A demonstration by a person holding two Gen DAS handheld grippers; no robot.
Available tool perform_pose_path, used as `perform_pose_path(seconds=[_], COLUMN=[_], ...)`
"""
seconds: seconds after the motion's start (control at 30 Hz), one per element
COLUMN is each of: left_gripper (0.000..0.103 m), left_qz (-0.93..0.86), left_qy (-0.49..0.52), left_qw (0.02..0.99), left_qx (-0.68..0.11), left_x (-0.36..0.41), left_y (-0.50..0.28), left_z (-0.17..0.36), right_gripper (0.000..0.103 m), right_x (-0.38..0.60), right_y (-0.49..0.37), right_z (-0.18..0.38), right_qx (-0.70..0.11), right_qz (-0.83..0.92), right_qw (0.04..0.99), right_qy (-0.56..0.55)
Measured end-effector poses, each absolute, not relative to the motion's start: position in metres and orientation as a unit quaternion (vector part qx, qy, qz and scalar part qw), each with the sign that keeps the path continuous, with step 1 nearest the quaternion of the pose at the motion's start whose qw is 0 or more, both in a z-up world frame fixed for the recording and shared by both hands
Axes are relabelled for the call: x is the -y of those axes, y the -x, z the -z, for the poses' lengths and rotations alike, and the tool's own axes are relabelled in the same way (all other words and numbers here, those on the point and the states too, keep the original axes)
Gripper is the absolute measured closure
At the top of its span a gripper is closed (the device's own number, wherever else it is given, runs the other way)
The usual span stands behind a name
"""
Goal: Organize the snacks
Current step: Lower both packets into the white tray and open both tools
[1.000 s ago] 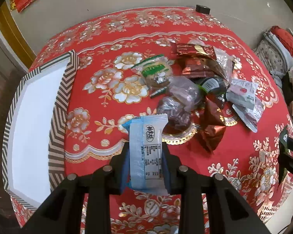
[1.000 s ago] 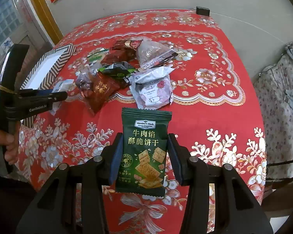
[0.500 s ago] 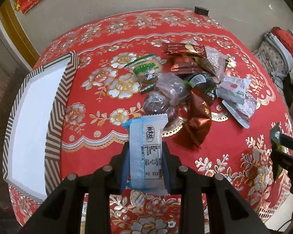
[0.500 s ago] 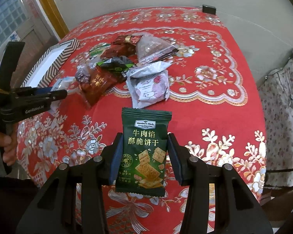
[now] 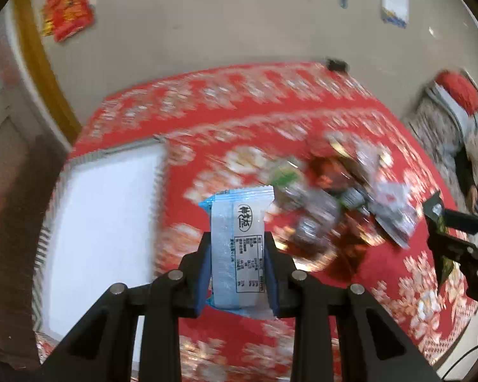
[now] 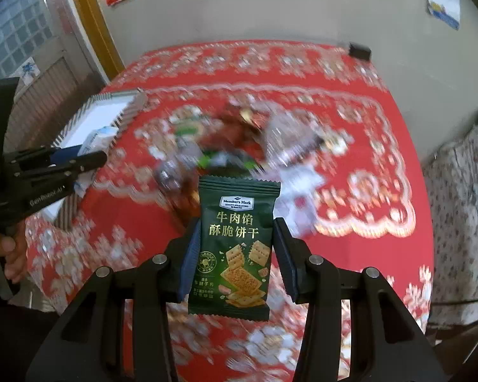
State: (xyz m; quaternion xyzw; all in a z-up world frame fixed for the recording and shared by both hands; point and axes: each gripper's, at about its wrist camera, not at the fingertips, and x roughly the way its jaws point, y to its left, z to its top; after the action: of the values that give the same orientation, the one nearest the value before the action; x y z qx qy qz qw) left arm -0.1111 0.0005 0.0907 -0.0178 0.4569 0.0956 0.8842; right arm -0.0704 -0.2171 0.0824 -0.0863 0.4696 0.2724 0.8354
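Heap of mixed foil and clear snack packets [image 5: 331, 197] motion-blurred, labels unreadable, red flowered tablecloth [image 6: 366, 248] pattern smeared, white striped-rim tray [image 5: 105, 222] partly hidden.

My left gripper [image 5: 238, 256] points steeply downward, its two black fingers closed narrowly on a pale blue snack packet [image 5: 239, 242] held upright between the pads. My right gripper [image 6: 235, 251] tilts down the same way, its jaws set wider and clamped on a dark green biscuit packet [image 6: 235, 248]. My bare left hand [image 6: 8, 251] wraps the left gripper's handle.
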Motion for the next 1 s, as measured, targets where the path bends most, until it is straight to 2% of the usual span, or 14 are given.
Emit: perform_pose_path(seconds=[0.17, 0.37, 0.67, 1.0], left_gripper=[0.072, 0.072, 0.072, 0.072], left_qz=[-0.146, -0.2, -0.208, -0.194], left_qy=[0.055, 0.076, 0.066, 0.086], left_qw=[0.879, 0.847, 0.826, 0.82], left_qx=[-0.45, -0.487, -0.52, -0.531], left_x=[-0.074, -0.15, -0.195, -0.213], left_y=[0.121, 0.136, 0.15, 0.141], left_z=[-0.093, -0.051, -0.014, -0.002], right_gripper=[0.059, 0.059, 0.059, 0.059], right_x=[0.155, 0.047, -0.102, -0.136], right_y=[0.059, 0.048, 0.039, 0.054], right_z=[-0.108, -0.126, -0.077, -0.026], right_qx=[-0.452, -0.44, -0.502, -0.546], right_qz=[-0.297, -0.366, -0.43, -0.395], right_qw=[0.834, 0.812, 0.742, 0.725], right_qy=[0.105, 0.114, 0.11, 0.139])
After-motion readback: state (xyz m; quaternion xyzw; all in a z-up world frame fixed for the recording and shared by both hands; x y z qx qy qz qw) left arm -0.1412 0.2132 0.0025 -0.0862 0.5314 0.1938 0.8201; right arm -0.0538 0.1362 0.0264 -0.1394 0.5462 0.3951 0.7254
